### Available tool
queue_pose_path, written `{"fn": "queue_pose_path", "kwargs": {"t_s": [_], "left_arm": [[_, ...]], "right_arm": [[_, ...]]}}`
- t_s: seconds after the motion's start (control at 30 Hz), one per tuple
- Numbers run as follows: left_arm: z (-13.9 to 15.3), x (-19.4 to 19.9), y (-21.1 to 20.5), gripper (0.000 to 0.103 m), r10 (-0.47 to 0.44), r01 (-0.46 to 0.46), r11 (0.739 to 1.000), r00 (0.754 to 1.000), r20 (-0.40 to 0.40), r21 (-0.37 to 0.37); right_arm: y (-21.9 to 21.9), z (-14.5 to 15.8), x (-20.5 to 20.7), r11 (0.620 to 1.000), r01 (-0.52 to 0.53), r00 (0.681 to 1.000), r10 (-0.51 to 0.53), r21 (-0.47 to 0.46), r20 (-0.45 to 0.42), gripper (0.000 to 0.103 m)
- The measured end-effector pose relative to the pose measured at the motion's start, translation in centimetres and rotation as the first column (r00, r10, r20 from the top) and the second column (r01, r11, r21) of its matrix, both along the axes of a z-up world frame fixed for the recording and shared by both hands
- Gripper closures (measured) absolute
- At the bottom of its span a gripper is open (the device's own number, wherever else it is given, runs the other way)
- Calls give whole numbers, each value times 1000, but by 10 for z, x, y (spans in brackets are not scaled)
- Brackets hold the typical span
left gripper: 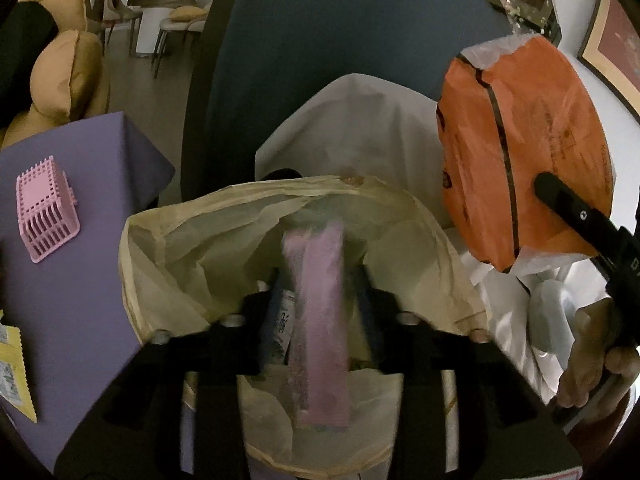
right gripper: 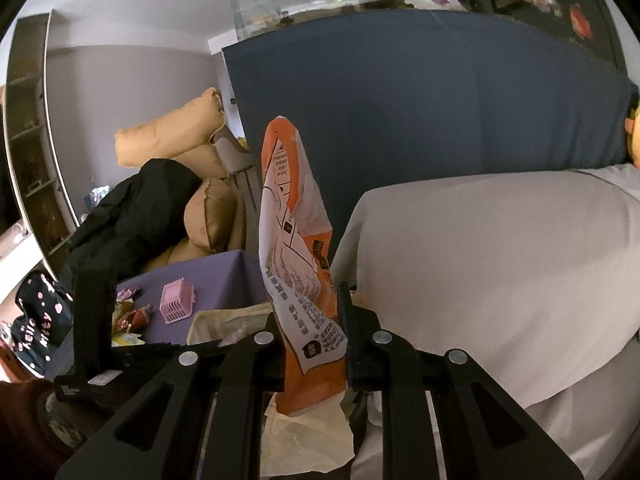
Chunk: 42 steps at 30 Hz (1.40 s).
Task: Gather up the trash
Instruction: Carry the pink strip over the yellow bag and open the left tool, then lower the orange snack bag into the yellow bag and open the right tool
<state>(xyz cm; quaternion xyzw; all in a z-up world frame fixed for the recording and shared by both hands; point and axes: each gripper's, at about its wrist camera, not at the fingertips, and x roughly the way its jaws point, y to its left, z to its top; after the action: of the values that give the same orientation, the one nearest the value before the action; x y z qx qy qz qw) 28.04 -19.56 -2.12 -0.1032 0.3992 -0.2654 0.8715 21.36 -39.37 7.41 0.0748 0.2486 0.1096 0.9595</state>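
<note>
Looking from my left side, I see tan cushions (left gripper: 68, 76) piled against the room's far corner, then the purple worktop (left gripper: 80, 320) carrying a pink slatted basket (left gripper: 46, 210) and a yellow packet (left gripper: 14, 372) at its near edge. Beside it gapes the cream trash bag (left gripper: 224, 240). My left claw (left gripper: 316, 320) hangs over the bag's mouth with its jaws parted, and a pink wrapper (left gripper: 318, 320) stands blurred between them, apparently loose. Behind rises a dark blue panel (left gripper: 320, 40), with white sheeting (left gripper: 360, 128) draped below it. Further right, my right claw (right gripper: 310, 332) is clenched on an orange snack bag (right gripper: 296, 216), held upright just beside the trash bag.
</note>
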Motion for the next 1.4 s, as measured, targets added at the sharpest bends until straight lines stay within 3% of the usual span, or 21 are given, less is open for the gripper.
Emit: {"fn": "queue_pose_path", "kwargs": {"t_s": [0.17, 0.3, 0.43, 0.57, 0.7, 0.9, 1.0, 1.2, 1.4], "left_arm": [[8, -5, 12, 56, 20, -20, 1000, 1000, 14, -7], [19, -18, 33, 53, 52, -54, 998, 997, 66, 27], [20, -33, 61, 53, 100, -104, 992, 993, 69, 66], [21, -39, 92, 53, 165, -167, 985, 985, 50, 43], [23, -45, 122, 53, 225, -227, 973, 973, 52, 33], [19, -54, 146, 53, 262, -264, 964, 964, 54, 30], [16, -59, 157, 53, 271, -272, 962, 962, 40, 16], [12, -69, 184, 53, 297, -298, 955, 954, 42, 9], [9, -73, 206, 52, 332, -332, 943, 943, 29, -12]], "right_arm": [[2, -1, -1, 1000, -9, 1000, 9, -7, -2, 87], [12, 0, -1, 1000, -25, 1000, 25, -14, 0, 87], [35, -4, 4, 998, -60, 998, 60, -28, -18, 87], [63, -12, 10, 994, -91, 995, 89, -54, -47, 87], [78, -16, 22, 994, -113, 990, 112, -6, -88, 87], [99, -15, 29, 992, -126, 987, 124, -15, -98, 87], [104, -33, 39, 990, -93, 987, 78, -103, -141, 87], [80, -98, 56, 992, -12, 948, -29, -128, -318, 87], [65, -132, 52, 985, 24, 921, -89, -172, -379, 87]]}}
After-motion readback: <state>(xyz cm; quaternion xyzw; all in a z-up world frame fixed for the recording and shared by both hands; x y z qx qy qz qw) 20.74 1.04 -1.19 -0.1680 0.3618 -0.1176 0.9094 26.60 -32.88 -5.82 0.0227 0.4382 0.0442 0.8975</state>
